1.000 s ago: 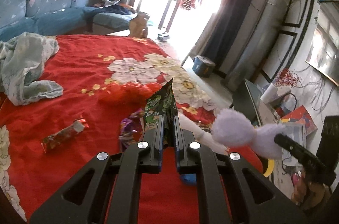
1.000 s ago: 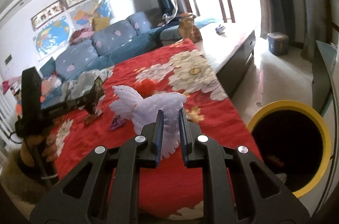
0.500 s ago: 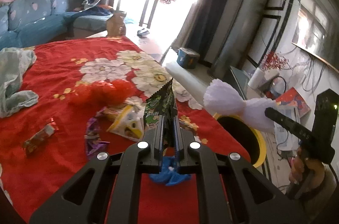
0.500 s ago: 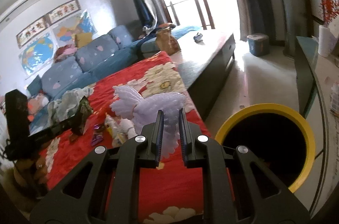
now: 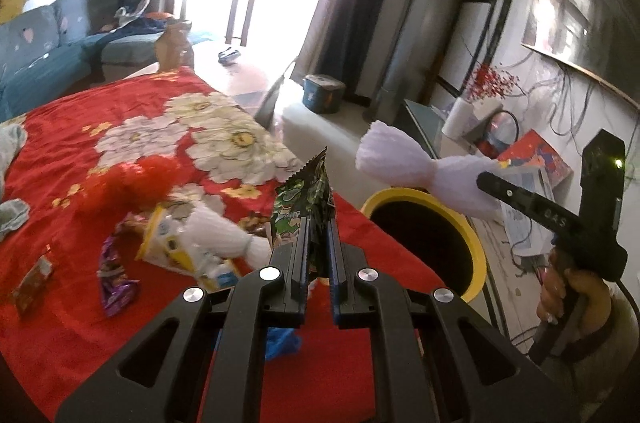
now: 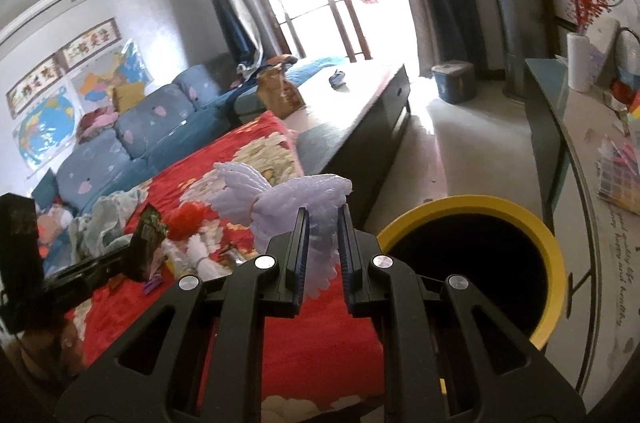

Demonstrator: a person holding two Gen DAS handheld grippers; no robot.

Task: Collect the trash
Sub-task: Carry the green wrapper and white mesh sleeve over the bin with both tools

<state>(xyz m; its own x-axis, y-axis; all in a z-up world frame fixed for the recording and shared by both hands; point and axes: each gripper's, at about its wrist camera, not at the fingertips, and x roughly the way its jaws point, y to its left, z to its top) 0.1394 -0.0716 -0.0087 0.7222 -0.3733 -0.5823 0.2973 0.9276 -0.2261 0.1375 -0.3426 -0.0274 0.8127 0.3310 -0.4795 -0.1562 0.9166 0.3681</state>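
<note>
Both pieces of trash are picked up, so the step in hand looks like the carry to the yellow-rimmed bin (image 6: 472,223). The right gripper (image 6: 322,247) pinches a white foam fruit net (image 6: 280,195), its fingers pressed onto the net's lower part, held just beside the bin's rim on the table side. The left gripper (image 5: 319,251) is clamped on a green snack packet (image 5: 304,195), upright, over the red floral cloth (image 5: 120,127) near the bin. The next move probably calls for bringing each load over the dark opening before parting the fingers (the net is light and could catch on a finger pad or drift onto the rim). More wrappers, a purple one (image 5: 116,287) and a yellow-and-white bag (image 5: 176,247), lie on the cloth farther from the bin. The packet's print is too crumpled to read; the wall scrolls behind the sofa bear Chinese characters too small to make out.
</note>
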